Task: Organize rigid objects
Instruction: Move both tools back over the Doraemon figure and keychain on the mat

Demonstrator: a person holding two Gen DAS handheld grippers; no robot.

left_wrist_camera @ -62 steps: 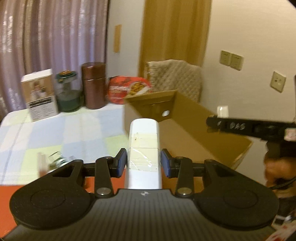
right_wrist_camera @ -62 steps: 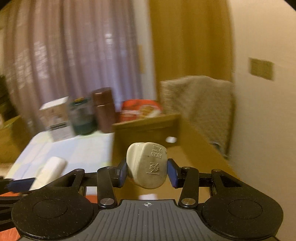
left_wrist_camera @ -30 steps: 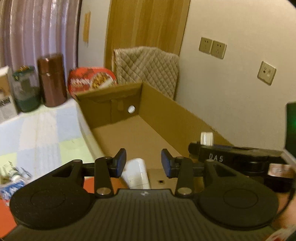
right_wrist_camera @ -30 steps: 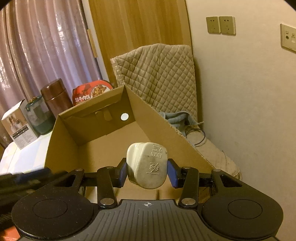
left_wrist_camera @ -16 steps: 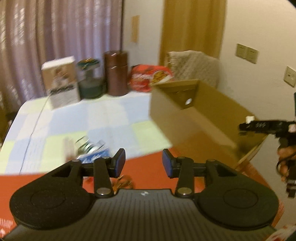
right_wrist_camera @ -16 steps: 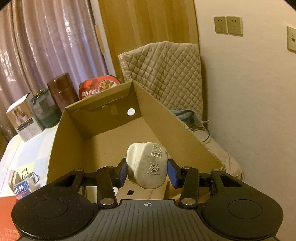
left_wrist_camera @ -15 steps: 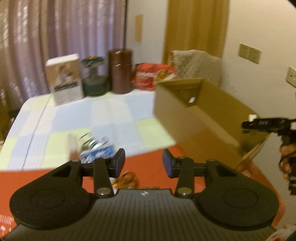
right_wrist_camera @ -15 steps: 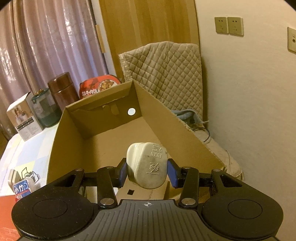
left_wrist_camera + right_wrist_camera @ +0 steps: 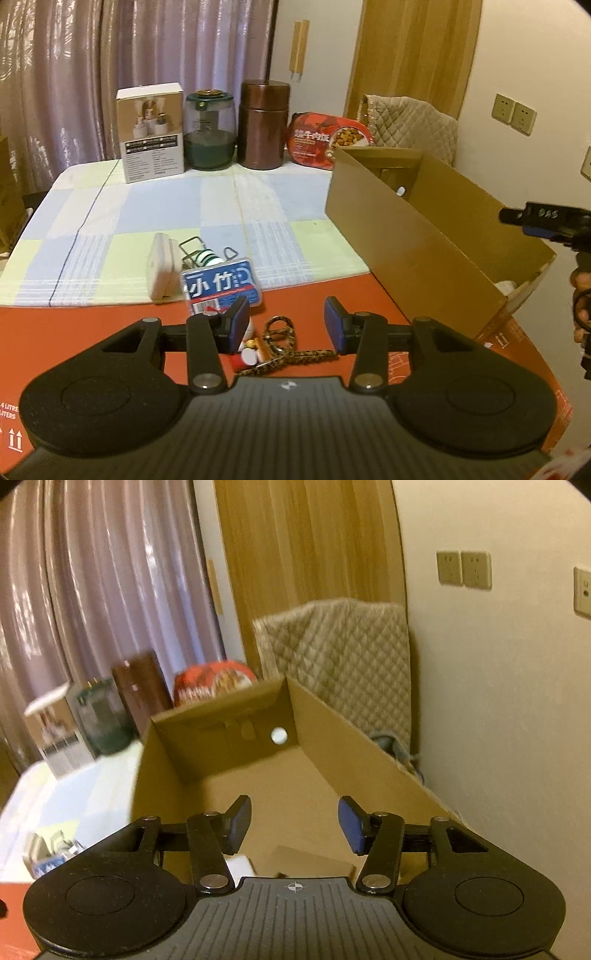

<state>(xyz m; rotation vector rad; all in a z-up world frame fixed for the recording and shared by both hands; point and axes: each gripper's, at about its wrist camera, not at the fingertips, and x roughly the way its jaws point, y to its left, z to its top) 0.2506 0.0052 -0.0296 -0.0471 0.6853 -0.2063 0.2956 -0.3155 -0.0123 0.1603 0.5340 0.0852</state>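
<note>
The plug has left the right gripper (image 9: 294, 821); left gripper (image 9: 286, 319) also spread, empty.

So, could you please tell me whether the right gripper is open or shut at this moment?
Open. The right gripper has its jaws spread wide above the cardboard box, with nothing between them.
</note>
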